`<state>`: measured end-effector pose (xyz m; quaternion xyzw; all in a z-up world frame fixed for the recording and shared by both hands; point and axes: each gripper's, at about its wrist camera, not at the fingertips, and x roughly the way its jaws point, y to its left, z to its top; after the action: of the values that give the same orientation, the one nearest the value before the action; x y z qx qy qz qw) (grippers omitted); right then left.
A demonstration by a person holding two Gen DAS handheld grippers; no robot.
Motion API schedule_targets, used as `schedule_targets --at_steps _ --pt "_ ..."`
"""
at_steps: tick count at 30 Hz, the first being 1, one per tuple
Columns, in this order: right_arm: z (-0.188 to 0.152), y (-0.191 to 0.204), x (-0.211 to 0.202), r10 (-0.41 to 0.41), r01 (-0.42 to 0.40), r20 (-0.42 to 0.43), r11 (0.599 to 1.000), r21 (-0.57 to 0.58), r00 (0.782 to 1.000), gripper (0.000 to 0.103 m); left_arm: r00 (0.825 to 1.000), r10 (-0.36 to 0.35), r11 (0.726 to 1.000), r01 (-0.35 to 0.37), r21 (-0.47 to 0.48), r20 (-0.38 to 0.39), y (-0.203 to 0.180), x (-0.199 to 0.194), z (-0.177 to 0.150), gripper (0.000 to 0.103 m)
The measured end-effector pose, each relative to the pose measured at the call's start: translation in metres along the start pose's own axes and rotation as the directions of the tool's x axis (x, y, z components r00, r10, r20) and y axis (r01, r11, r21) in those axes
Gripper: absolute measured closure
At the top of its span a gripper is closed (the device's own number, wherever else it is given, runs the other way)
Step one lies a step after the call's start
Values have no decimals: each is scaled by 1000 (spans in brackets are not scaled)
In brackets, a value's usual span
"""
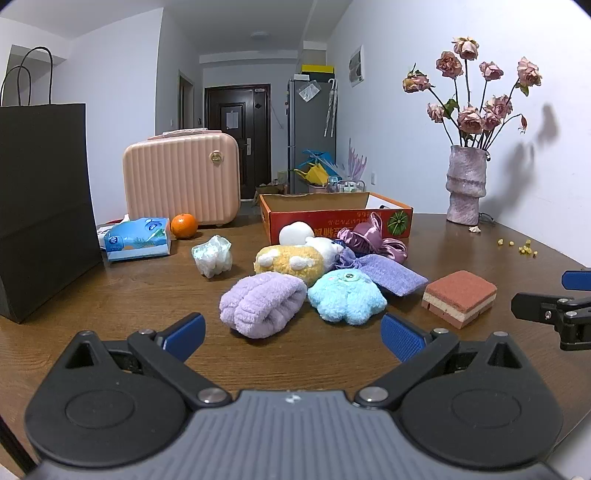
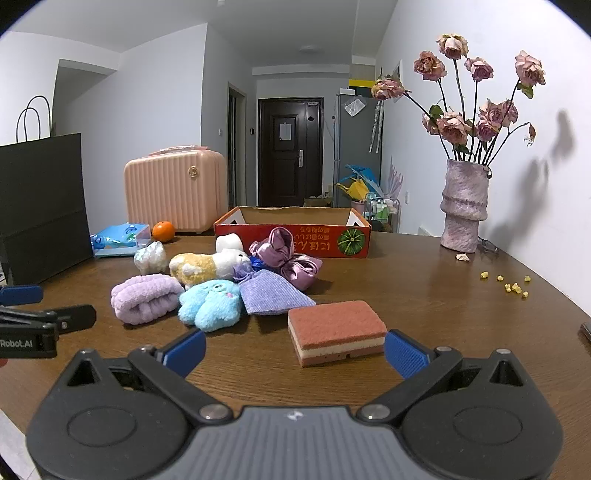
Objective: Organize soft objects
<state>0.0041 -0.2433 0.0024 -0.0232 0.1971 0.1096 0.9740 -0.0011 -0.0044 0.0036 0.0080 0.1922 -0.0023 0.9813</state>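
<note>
You have even, cool indoor light in both wrist views, bright enough to read every surface. The ceiling lamp (image 1: 260, 35) down the hall is one visible source. The dried roses (image 2: 476, 96) throw soft, dark shadows rightward onto the white wall (image 2: 554, 155), so light reaches them from the left. The wooden table (image 1: 147, 288) shows a dull sheen near the vase (image 1: 466, 184). Focus is sharp, without motion blur. Fisheye curvature bends walls, and the corners vignette black.
</note>
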Motion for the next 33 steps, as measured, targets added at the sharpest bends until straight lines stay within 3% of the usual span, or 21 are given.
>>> schedule_targets --at_steps 33 --pt "5 -2 -3 -2 2 3 1000 -3 1000 0 1000 1 1000 -1 4 7 1 -3 8 0"
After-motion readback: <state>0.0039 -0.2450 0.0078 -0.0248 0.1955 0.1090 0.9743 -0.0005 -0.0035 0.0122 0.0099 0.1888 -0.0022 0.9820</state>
